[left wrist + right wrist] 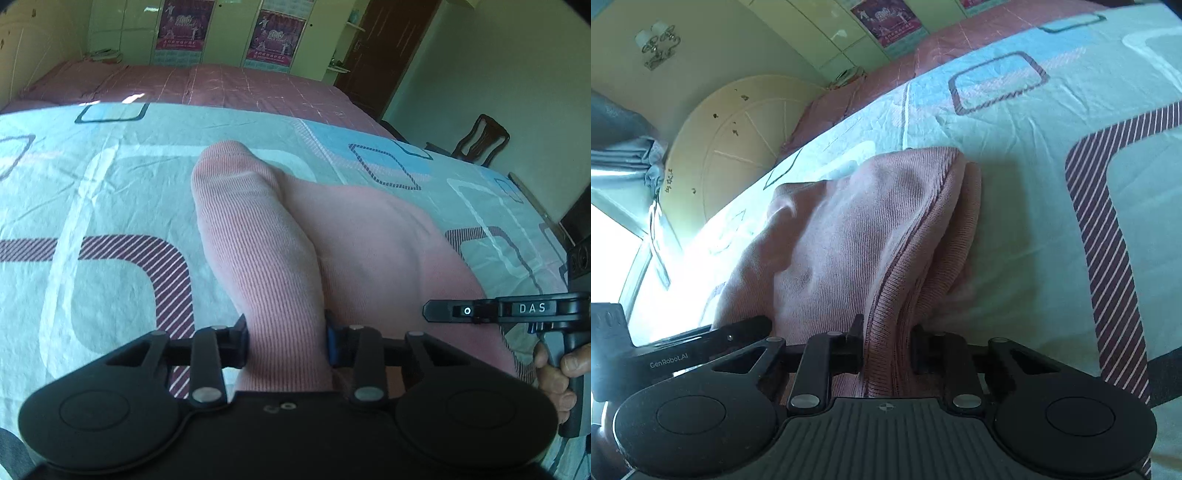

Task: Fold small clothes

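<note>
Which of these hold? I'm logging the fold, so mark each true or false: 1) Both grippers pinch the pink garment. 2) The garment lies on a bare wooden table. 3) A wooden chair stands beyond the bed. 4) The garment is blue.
1) True: the left gripper and the right gripper each clamp a bunch of the pink garment.
2) False: it lies on a patterned bedsheet.
3) True: a wooden chair shows in the left wrist view.
4) False: it is pink ribbed knit.
</note>
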Available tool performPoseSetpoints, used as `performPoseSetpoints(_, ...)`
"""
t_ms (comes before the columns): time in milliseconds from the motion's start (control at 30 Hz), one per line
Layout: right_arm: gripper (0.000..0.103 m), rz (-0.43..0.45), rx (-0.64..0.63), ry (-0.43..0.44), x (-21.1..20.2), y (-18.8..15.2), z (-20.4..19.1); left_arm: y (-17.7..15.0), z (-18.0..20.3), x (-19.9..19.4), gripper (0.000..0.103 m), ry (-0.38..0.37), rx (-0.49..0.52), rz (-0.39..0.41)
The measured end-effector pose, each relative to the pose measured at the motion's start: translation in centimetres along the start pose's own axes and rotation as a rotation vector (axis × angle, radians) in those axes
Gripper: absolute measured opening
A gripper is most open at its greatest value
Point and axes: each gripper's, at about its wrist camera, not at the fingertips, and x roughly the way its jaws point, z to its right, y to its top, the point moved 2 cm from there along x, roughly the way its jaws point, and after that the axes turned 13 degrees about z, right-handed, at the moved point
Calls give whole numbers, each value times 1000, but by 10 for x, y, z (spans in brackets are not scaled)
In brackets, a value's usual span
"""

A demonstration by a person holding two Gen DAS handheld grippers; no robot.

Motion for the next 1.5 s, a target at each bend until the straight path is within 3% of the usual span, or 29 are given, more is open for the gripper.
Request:
performPoseSetpoints(267, 19, 73, -146, 1, -22, 3, -49, 10, 14, -31, 30, 5, 115, 61)
performPoseSetpoints(500, 19, 101, -206, 45, -20, 1, -101, 19, -11, -72, 30, 21, 127, 112)
performPoseSetpoints(700, 19, 75, -258, 131, 14, -20, -166, 14, -73, -123, 30, 81, 93, 137)
performPoseSetpoints(967, 19, -21, -316, 215, 77, -71, -246, -24, -173, -180, 31, 159, -10, 108)
performPoseSetpoints(1000, 19, -38, -318, 209, 86, -78, -248, -31, -182, -179, 33, 157, -22, 85)
performPoseSetpoints(1033, 19, -60, -328, 186, 97, -87, -247, -40, -195, -173, 42, 159, -59, 40)
performPoseSetpoints(1067, 19, -76, -332, 145, 107, -95, -242, -49, -207, -170, 63, 162, -106, 24)
performPoseSetpoints(1133, 19, -100, -284, 108, 119, -105, -225, -60, -224, -175, 84, 185, -183, 79)
performPoseSetpoints(1333, 24, -74, -188, 119, 111, -96, -209, -61, -240, -183, 83, 105, -248, 153)
performPoseSetpoints(1500, 28, 82, -249, 57, 105, -56, -222, -31, -272, -175, 80, 123, -321, 226)
